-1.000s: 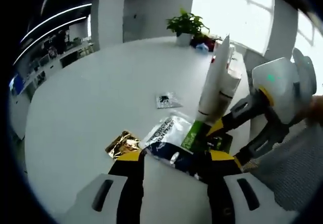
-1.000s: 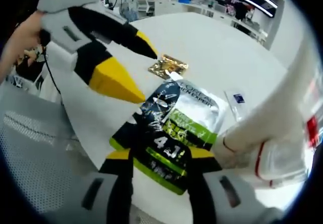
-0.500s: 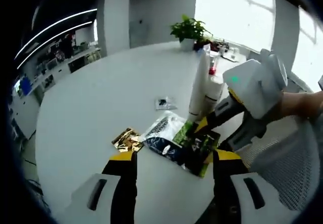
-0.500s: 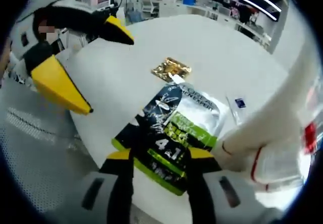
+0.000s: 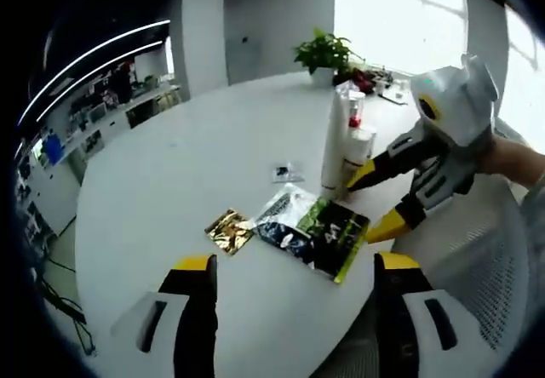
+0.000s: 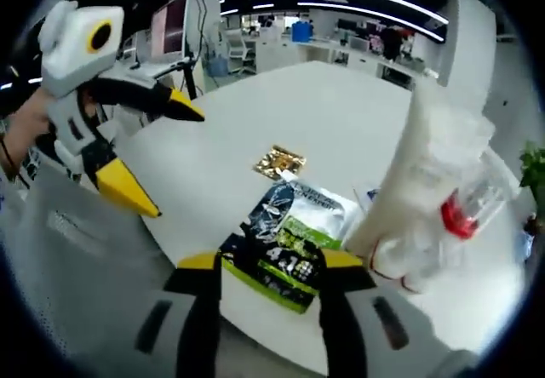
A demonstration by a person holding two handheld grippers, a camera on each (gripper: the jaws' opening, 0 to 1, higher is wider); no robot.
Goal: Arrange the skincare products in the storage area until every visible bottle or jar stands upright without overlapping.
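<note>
Your left gripper [image 5: 294, 263] hangs with jaws spread, grasping nothing; the black-green sachet [image 5: 313, 235] lies flat just ahead. Your right gripper [image 6: 268, 263] is released too, jaws straddling that sachet's near edge. White tube [image 6: 421, 178] upright, beside its right jaw.

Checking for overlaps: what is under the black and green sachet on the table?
The black and green sachet lies partly on a silver-white sachet, covering its near end. The gold packet lies apart beside them. Whatever else sits beneath is hidden.
</note>
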